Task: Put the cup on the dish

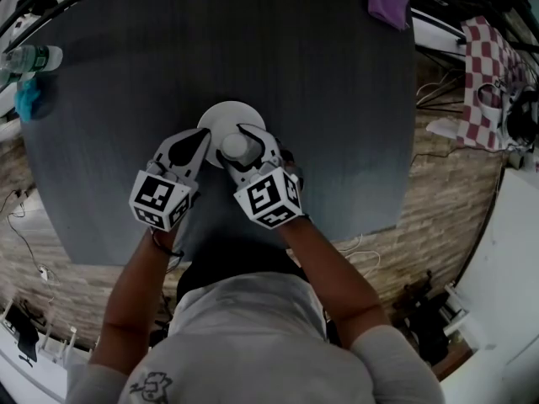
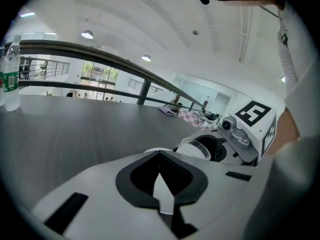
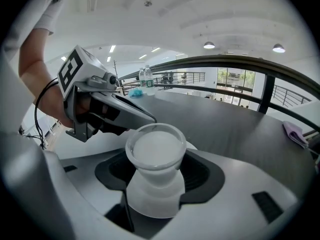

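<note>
Right gripper [image 1: 242, 139] clamps the white cup [image 3: 155, 151] over the dish [image 1: 221, 112]. Left gripper [image 1: 200, 138], just beside it, is closed and empty. The label on the bottle [image 1: 29, 57] is unreadable.

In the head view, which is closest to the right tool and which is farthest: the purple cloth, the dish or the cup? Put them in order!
1. The cup: clamped between the jaws of the right tool, so it is touching.
2. The dish: white, just beyond the cup, toward the middle of the table.
3. The purple cloth: far off at the table's far right edge.
</note>
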Available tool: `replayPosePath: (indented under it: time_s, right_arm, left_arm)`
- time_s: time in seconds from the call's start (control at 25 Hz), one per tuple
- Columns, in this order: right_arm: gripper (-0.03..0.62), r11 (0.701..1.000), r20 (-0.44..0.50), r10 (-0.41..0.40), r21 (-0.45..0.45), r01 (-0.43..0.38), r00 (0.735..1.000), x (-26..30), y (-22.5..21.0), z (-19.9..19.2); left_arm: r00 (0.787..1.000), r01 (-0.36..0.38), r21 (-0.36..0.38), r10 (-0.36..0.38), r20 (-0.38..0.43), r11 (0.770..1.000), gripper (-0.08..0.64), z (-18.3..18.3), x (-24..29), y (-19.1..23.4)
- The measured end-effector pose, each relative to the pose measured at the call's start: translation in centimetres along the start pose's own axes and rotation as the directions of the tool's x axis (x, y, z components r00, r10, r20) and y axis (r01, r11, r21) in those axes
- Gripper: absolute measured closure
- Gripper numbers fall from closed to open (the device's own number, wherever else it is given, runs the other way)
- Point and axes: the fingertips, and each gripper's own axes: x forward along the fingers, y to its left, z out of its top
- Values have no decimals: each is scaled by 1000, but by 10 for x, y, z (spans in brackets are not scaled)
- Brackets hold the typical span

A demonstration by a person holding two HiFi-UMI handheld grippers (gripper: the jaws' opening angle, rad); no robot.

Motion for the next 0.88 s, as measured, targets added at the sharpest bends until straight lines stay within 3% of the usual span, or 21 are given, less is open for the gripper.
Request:
replayPosePath:
  time_s: [0.88]
  right_arm:
    - [319, 1000, 16, -2, -1, 2, 1000, 2, 8, -10]
  left_arm:
    - [1000, -3, -14, 3, 10, 1000, 561, -14, -5, -4]
